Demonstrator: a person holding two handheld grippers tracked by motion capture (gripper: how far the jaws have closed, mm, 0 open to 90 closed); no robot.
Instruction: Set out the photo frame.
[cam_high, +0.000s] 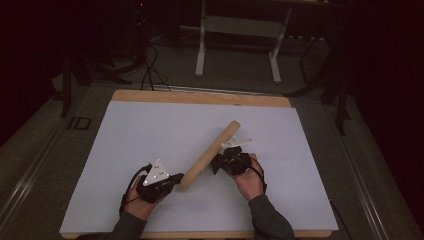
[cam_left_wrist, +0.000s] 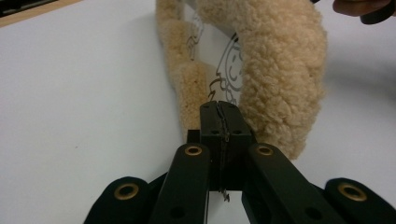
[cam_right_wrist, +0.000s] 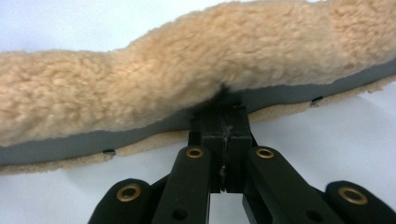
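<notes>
Fleece roll (cam_high: 210, 155) on table; left tool (cam_left_wrist: 219, 109) view reveals printed lining.

Place: a lab or recording room, dimly lit.
Work surface: white sheet (cam_high: 150, 140) on a wooden tabletop (cam_high: 200, 98).
Floor: grey carpet (cam_high: 235, 70) with loose black cables (cam_high: 150, 70).
Background: white metal table frame (cam_high: 240, 30), dark stands (cam_high: 75, 75).

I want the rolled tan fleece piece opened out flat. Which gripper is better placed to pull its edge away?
Probably the right gripper: it is shut on the long side edge of the rolled tan fleece piece, while the left gripper pinches only the end.
</notes>
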